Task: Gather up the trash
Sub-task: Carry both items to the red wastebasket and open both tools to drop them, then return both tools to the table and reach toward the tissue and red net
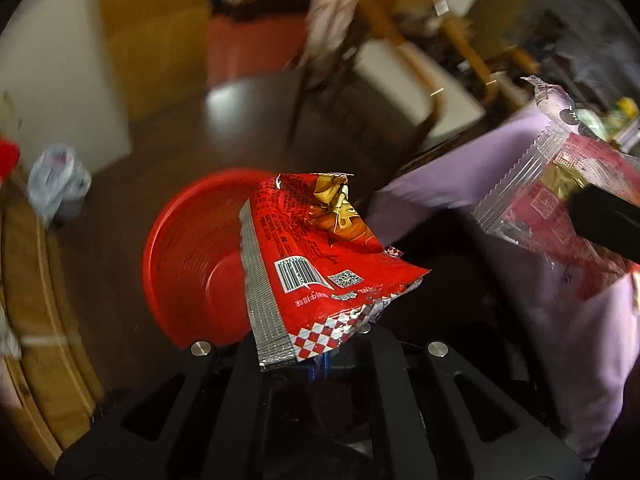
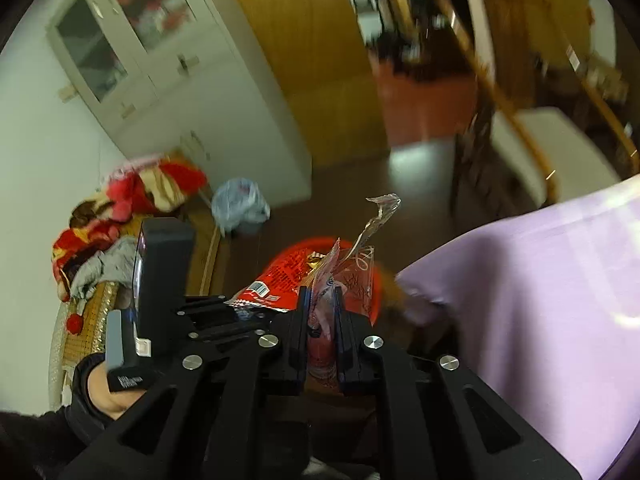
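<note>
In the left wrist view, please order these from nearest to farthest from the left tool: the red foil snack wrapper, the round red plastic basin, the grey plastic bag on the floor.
1. Red foil snack wrapper: gripped in the left tool, centre.
2. Round red plastic basin: behind the wrapper, slightly left.
3. Grey plastic bag: far left, on the dark floor.

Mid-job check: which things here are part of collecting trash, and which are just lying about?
Job:
- crumpled red foil snack wrapper, in left hand-held gripper
- clear-and-red plastic wrapper, in right hand-held gripper
- round red plastic basin below

Lying about:
- lilac cloth
- pale plastic-lined bin
- red blanket pile
</note>
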